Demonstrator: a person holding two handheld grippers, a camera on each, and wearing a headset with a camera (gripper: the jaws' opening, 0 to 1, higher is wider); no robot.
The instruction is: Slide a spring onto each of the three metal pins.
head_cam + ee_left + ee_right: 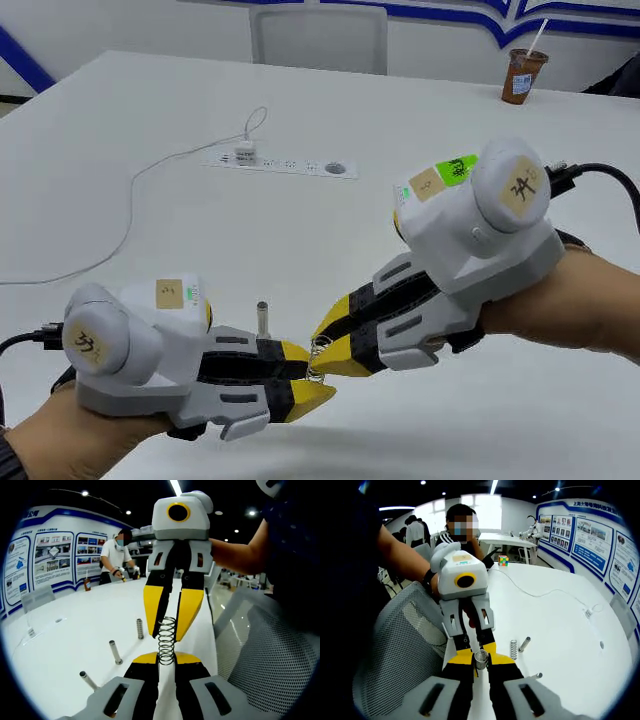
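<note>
A small steel spring (318, 360) hangs between the two yellow-tipped grippers above the white table (400, 130). My left gripper (166, 659) is shut on the spring's (166, 639) lower end. From the opposite side my right gripper (480, 663) is shut on its other end, and its fingers (190, 605) pinch the top coils. Three metal pins stand on the table: the far pin (140, 628) looks ribbed, as if it carries a spring, while the middle pin (115, 651) and near pin (88, 680) are bare. One pin (263, 318) shows just behind the left gripper (313, 372).
A white power strip (280, 162) with a charger and a long cable (130, 200) lies mid-table. A drink cup with a straw (522, 75) stands at the far right edge. A mesh chair (405, 645) is close behind me, and a person (117, 555) stands at the far end.
</note>
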